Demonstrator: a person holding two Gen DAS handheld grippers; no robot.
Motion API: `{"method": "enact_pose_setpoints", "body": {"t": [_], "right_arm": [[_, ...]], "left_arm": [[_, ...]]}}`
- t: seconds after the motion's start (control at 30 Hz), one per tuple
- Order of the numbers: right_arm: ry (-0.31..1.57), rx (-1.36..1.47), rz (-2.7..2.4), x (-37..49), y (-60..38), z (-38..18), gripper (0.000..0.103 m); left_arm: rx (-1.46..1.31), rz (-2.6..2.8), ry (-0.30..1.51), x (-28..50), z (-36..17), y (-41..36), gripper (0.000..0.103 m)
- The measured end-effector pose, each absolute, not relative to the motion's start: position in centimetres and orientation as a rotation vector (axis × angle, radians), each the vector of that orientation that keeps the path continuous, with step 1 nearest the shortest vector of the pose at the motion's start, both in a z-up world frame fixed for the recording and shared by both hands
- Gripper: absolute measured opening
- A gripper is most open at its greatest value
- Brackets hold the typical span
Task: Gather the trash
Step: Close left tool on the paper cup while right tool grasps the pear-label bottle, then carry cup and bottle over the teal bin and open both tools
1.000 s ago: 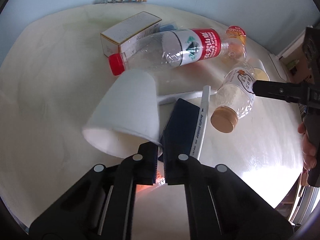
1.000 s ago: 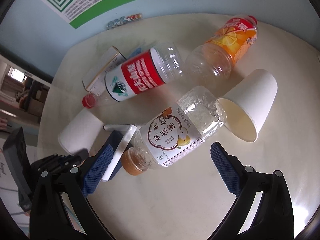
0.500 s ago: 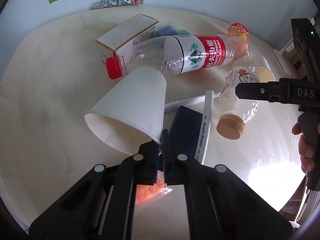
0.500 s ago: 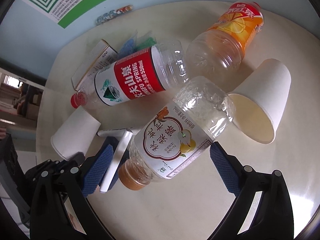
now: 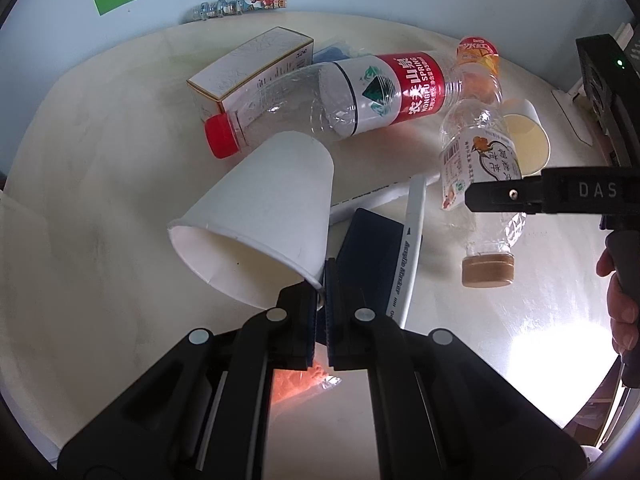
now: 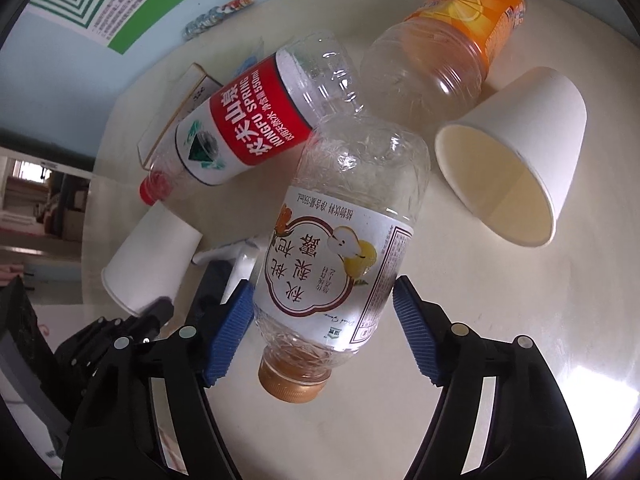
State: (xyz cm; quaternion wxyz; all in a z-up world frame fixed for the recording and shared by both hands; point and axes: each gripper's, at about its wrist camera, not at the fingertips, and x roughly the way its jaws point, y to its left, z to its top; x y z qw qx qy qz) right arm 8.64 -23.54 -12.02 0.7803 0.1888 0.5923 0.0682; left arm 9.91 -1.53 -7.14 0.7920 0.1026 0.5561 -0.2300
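Observation:
My left gripper [image 5: 321, 308] is shut on the rim of a white paper cup [image 5: 264, 216] and holds it tilted above the table. My right gripper [image 6: 324, 316] is open, its blue pads on either side of a clear pear-drink bottle [image 6: 340, 232] with a brown cap; I cannot tell if the pads touch it. That bottle also shows in the left wrist view [image 5: 480, 184]. A red-label water bottle [image 6: 248, 116], an orange-label bottle [image 6: 444, 40] and a second paper cup [image 6: 516, 148] lie behind it.
A white and gold carton [image 5: 248, 72] lies at the back of the round cream table [image 5: 100, 160]. A dark blue block [image 5: 372, 248], a white marker [image 5: 410, 240] and an orange-filled wrapper [image 5: 304, 380] lie under the left gripper. A wall with a poster stands behind.
The left gripper has lifted the paper cup off the table and tilted it up. The right gripper has moved forward around the pear-drink bottle, its jaws narrowing.

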Motion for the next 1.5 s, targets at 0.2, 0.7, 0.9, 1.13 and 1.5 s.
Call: {"method": "enact_pose_setpoints", "body": {"t": [0.2,0.7,0.9,1.13,1.5], "right_arm": [[1.274,0.393,0.178,6.4,-24.0,-11.1,0.070],[1.203,0.320,0.340,2.0,-22.4,-7.5,0.069],[1.186,0.244,0.462,1.4,-19.6,-6.3,0.069],[1.195,0.111,0.646,0.7,-14.5,-5.8,0.069],[1.255,-0.119,0.944,-3.3,-1.4,-7.8,0.069]], "left_arm": [[0.225,-0.487,1.180,8.2,-6.1,-1.2,0.002],[0.180,-0.409,1.119,2.4,-2.3,0.7,0.002],[0.135,-0.319,1.103,-0.7,-1.3,2.7,0.002],[0.054,-0.154,1.083,-5.0,-0.4,6.0,0.002],[-0.131,0.177,1.111,-13.7,-1.4,15.0,0.002]]}}
